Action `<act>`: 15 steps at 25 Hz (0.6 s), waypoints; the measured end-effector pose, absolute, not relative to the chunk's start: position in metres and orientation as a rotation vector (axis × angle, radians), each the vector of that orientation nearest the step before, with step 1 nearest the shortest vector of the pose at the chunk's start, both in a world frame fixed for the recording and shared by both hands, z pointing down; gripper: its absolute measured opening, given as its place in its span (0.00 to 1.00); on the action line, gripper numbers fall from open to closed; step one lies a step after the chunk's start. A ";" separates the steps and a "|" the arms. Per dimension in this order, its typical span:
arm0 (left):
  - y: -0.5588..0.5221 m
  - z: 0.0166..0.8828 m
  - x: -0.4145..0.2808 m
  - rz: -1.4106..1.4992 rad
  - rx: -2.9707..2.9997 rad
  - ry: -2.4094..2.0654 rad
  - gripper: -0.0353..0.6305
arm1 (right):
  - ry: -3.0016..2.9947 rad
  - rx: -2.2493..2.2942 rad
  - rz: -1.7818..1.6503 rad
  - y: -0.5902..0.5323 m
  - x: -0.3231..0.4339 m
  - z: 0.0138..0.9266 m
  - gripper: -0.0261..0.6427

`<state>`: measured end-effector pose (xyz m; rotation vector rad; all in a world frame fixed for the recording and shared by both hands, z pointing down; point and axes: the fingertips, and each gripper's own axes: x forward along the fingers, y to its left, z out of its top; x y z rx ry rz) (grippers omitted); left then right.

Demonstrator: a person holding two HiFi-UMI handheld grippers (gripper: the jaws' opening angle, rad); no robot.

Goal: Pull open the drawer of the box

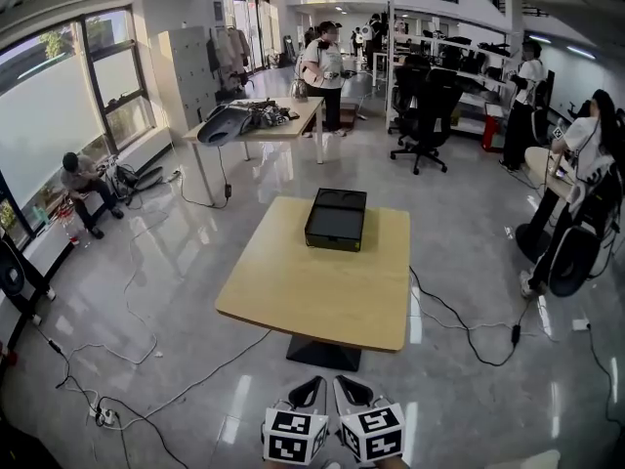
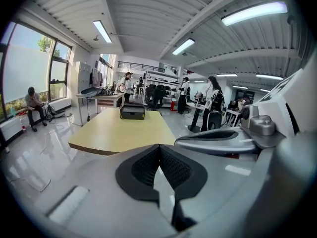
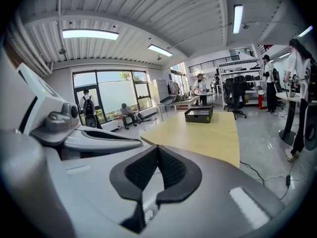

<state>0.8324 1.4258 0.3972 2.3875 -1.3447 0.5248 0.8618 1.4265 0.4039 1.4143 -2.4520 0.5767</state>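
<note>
1. Location: the black box [image 1: 336,219] sits on the far end of the light wooden table [image 1: 322,301], well apart from both tools and near the far edge.
2. Tools: the left gripper [image 1: 314,384] and the right gripper [image 1: 342,383] are side by side, short of the table's near edge. Each has its jaws closed tip to tip with nothing between them, as each gripper's own view confirms.
3. Handling, as judged: the box looks rigid, low and fairly light. On the smooth tabletop it would probably slide when the drawer is pulled, so one tool should brace the body.
4. Hold point: probably a lip or pull on the drawer front. No handle can be made out at this distance.
5. Orientation: the long axis runs away from the person, along the table's length. A short end faces the grippers; whether that end is the drawer front cannot be told.
</note>
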 end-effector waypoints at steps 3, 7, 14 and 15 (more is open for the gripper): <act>1.284 0.414 0.780 0.522 2.397 -1.316 0.06 | -2.430 1.427 0.577 1.285 0.808 0.421 0.05; 1.069 0.436 0.680 0.521 2.407 -1.278 0.06 | -2.396 1.447 0.586 1.071 0.708 0.443 0.05; 0.648 0.410 0.410 0.529 2.436 -1.194 0.06 | -2.341 1.490 0.608 0.651 0.434 0.420 0.05; 0.601 0.407 0.370 0.532 2.442 -1.184 0.06 | -2.333 1.494 0.610 0.604 0.394 0.417 0.05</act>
